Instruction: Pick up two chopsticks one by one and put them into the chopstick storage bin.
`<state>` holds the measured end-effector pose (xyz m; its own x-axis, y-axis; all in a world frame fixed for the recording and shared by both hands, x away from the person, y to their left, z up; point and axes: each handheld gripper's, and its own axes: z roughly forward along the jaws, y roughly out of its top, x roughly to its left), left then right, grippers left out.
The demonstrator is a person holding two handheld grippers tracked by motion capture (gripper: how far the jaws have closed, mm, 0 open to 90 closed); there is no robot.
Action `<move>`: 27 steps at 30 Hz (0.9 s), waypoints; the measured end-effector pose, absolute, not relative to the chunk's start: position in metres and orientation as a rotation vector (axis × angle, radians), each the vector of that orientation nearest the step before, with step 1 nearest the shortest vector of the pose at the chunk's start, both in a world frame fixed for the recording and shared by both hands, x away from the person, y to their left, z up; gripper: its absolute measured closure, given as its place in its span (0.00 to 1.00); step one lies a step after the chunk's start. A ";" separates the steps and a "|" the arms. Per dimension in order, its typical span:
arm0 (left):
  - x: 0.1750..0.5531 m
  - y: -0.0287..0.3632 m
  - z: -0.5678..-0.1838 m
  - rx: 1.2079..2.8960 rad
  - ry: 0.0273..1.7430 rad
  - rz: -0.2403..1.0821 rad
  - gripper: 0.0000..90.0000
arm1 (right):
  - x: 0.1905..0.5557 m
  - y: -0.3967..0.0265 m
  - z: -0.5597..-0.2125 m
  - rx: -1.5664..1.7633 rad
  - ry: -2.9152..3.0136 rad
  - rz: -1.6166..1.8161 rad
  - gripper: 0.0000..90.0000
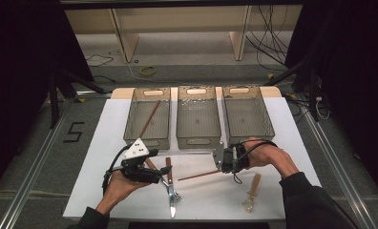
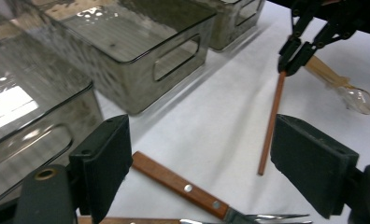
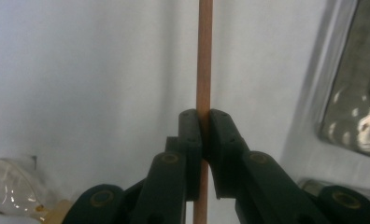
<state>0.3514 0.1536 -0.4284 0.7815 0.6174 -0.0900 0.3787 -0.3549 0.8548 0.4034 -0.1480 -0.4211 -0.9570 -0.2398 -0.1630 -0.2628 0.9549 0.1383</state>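
The right claw (image 1: 221,164) is clenched on a brown chopstick (image 1: 199,175), pinching it near one end; in the right gripper view the stick (image 3: 204,56) runs straight out ahead of the closed jaws, over the white surface (image 1: 201,195). The left claw (image 1: 151,174) is released, its jaws spread wide with nothing between them, hovering above a wooden-handled fork (image 2: 183,186) that lies just below and ahead of it. Three clear bins stand beyond both claws; the left bin (image 1: 149,117) already holds another chopstick (image 1: 150,118). The step in hand looks like sorting cutlery. Next, the right claw likely needs to lift the stick clear and carry it across to that bin.
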 end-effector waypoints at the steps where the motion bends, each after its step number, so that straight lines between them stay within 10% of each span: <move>1: 0.352 0.149 -0.426 1.998 0.734 0.300 0.22 | 0.403 -0.146 -0.419 -0.387 2.957 0.246 0.94; 27: 0.360 0.074 -0.420 2.351 0.570 0.212 0.52 | 0.387 -0.107 -0.395 -0.510 2.835 0.317 0.94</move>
<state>0.3605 0.0743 -0.4198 0.8897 0.4565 -0.0052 0.3423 -0.6594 0.6693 0.3872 -0.1073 -0.3952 -0.9094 -0.3126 -0.2744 -0.3655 0.9154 0.1687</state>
